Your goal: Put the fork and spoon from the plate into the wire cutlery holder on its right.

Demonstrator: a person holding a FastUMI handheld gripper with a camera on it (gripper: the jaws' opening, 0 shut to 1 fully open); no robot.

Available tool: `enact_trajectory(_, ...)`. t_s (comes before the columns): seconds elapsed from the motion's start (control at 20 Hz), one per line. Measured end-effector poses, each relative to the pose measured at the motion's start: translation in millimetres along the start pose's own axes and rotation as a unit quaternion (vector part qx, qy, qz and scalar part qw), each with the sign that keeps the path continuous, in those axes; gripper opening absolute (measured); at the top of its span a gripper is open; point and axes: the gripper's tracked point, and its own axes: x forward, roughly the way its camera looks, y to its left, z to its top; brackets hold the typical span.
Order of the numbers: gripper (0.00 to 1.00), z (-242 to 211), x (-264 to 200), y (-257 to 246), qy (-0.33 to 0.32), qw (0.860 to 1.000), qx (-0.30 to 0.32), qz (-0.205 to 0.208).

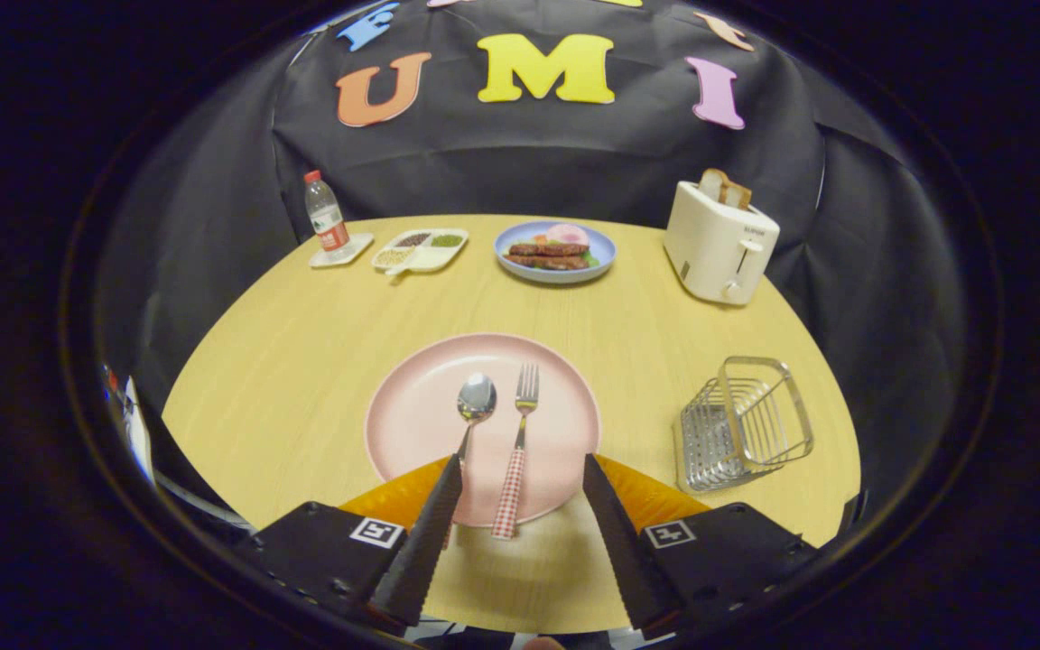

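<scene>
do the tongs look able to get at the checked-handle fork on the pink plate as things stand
Probably yes: the tongs are open, and the checked-handle metal fork lies flat on the round pink plate between their tips, apart from the metal spoon beside it, nothing covering it.

Pink plate point(412, 424), red-checked fork point(516, 451) handle

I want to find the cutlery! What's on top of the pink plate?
A spoon and a fork lie side by side on the plate. The open gripper hovers over their handles; one finger hides the spoon's handle end.
</scene>
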Motion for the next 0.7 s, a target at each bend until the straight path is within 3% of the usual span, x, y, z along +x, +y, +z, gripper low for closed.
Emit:
enact_trajectory(0.15,0.72,-7,21,0,0.025,1.000,0.013,-0.005)
enact_trajectory(0.35,0.42,-21,40,-2,0.062,0.997,0.030,-0.019)
enact_trajectory(0.45,0.42,-25,45,1,0.077,0.996,0.035,-0.018)
enact_trajectory(0.55,0.13,-29,46,-1,0.091,0.995,0.034,-0.018)
enact_trajectory(0.65,0.17,-25,42,0,0.097,0.995,0.034,-0.018)
enact_trajectory(0.7,0.06,-29,51,-3,0.103,0.994,0.032,-0.016)
